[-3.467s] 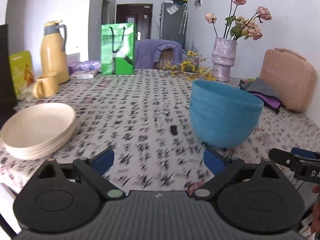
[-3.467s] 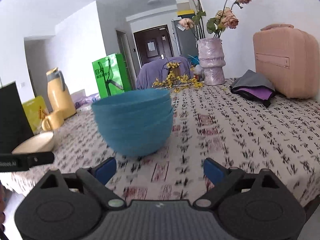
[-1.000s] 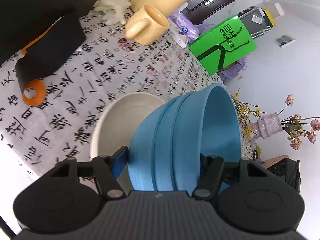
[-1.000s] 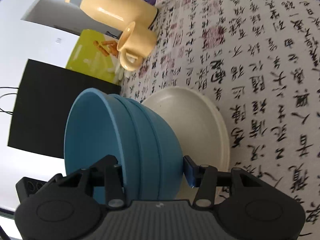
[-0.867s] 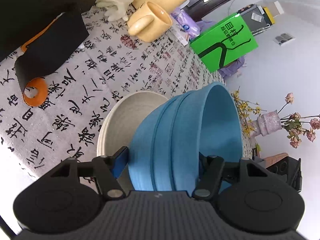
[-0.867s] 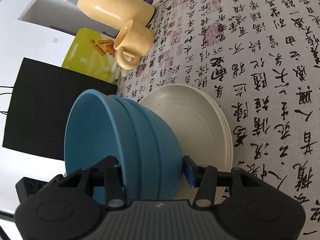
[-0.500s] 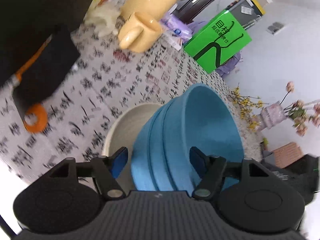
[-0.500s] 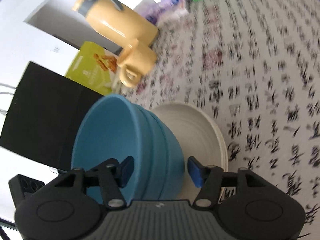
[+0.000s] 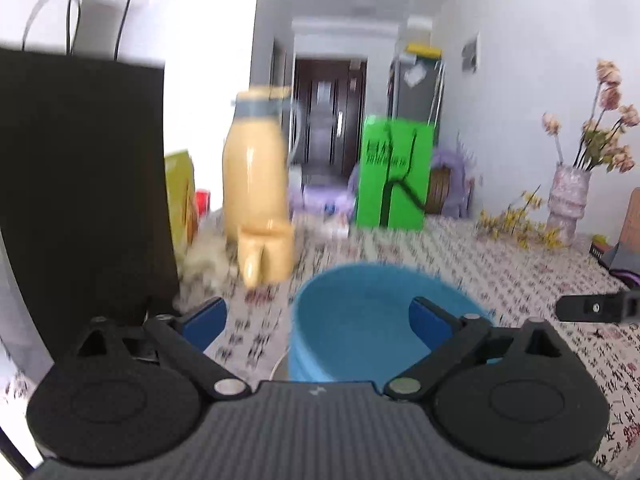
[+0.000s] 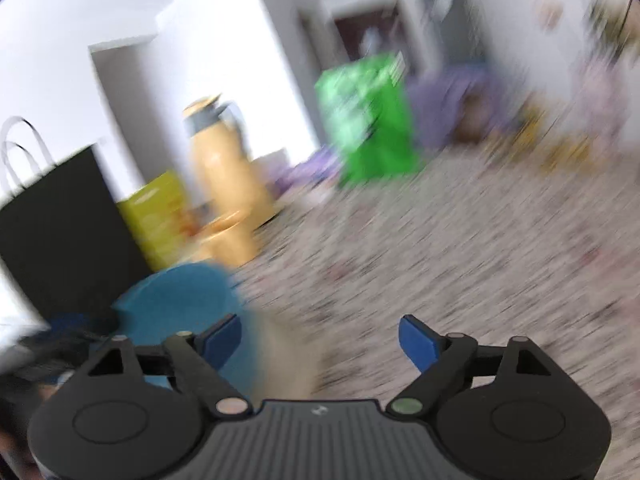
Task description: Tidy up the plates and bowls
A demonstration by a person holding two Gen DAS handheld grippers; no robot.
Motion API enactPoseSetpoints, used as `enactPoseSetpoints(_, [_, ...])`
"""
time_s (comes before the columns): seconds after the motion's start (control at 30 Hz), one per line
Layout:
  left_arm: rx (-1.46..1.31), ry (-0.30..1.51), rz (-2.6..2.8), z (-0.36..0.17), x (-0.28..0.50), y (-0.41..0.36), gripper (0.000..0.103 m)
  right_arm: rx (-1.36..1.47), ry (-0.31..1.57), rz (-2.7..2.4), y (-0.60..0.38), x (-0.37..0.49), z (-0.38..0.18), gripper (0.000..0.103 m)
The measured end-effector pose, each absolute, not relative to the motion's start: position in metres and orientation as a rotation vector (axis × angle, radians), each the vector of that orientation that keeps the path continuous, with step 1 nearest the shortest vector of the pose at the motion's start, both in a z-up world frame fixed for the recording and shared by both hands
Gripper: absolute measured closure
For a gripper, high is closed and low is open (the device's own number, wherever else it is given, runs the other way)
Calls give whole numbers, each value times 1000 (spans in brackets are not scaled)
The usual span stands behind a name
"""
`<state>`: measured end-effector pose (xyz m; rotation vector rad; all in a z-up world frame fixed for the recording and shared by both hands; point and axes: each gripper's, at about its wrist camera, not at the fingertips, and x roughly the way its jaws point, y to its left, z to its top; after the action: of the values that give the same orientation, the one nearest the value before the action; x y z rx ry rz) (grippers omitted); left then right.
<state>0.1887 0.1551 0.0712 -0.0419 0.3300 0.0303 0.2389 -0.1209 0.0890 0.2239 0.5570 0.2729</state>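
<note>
The stack of blue bowls [image 9: 360,328] stands upright on the table just ahead of my left gripper [image 9: 318,316], which is open with its pads apart and empty. A sliver of the cream plates [image 9: 280,366] shows under the bowls. In the blurred right wrist view the blue bowls [image 10: 180,296] sit at lower left, with a cream blur of the plates [image 10: 288,360] beside them. My right gripper [image 10: 320,336] is open and empty, to the right of the bowls.
A black paper bag [image 9: 80,184] stands at the left. A yellow thermos [image 9: 256,168] and yellow mug [image 9: 266,254] are behind the bowls. A green bag [image 9: 394,172] and a vase of flowers [image 9: 568,196] stand farther back on the patterned tablecloth [image 9: 480,256].
Both grippers let go of the blue bowls, which now stand upright on the cream plates. Both grippers opened, levelled out and pulled back; the right one is swinging right.
</note>
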Motion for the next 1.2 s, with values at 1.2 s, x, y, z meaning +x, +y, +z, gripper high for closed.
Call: enactPoseSetpoints(1.2, [-28, 168, -59, 52, 34, 82, 0, 97, 268, 25, -168, 36, 54, 0])
